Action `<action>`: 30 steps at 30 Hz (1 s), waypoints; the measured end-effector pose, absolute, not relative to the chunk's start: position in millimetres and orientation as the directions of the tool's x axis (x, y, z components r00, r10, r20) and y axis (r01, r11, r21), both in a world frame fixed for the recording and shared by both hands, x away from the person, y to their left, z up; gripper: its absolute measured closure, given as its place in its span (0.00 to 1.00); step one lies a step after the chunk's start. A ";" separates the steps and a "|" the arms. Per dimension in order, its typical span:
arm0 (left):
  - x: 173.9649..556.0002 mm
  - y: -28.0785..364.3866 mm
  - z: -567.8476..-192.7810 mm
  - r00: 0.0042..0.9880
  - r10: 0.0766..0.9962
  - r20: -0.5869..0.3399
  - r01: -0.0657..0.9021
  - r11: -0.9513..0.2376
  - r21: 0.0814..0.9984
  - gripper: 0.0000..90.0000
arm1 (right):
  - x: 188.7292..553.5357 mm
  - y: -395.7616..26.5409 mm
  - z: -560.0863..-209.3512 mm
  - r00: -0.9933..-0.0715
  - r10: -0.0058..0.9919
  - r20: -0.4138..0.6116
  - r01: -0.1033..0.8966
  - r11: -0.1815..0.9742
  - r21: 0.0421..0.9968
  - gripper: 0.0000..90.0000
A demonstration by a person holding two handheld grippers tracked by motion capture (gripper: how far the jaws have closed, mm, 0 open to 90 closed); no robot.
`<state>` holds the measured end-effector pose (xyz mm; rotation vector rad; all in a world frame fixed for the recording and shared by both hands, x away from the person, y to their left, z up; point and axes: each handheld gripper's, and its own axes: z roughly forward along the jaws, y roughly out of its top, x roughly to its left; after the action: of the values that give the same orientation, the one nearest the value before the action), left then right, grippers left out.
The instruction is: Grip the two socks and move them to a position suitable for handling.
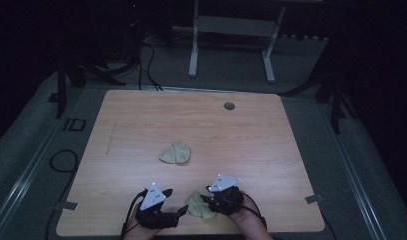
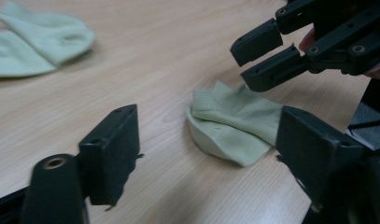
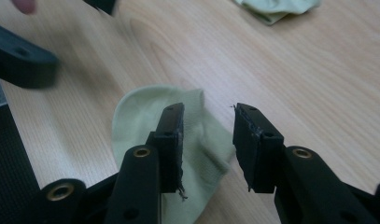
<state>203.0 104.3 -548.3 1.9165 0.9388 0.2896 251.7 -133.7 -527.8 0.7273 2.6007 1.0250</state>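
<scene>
High view: a pale green sock (image 1: 201,205) lies at the table's (image 1: 141,125) near edge, between the left gripper (image 1: 180,211) and right gripper (image 1: 207,199). Both sets of jaws stand parted, grasping nothing. A second sock (image 1: 175,152) lies near the table's middle.

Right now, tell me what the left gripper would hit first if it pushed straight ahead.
Probably the near sock, lying folded on the table just beyond the left gripper and its open jaws. The right gripper hovers above it; depth is hard to judge.

No text, label or number can be read anywhere.
</scene>
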 end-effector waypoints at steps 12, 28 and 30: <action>222.9 75.5 -566.1 0.684 0.711 -0.162 0.560 -0.370 0.741 0.71 | 254.4 -120.8 -554.6 -0.869 0.491 -0.060 0.344 0.687 0.640 0.72; 215.9 77.5 -559.7 0.669 0.730 -0.138 0.534 -0.344 0.772 0.99 | 243.1 -127.9 -538.2 -0.868 0.495 -0.044 0.332 0.643 0.690 0.94; 213.0 78.5 -555.8 0.663 0.737 -0.130 0.526 -0.336 0.781 0.99 | 240.9 -133.8 -529.4 -0.862 0.505 -0.035 0.336 0.622 0.707 0.94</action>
<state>213.0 78.5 -555.8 2.0218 0.9787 0.3116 240.9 -133.8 -529.4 0.6895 2.6158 1.0707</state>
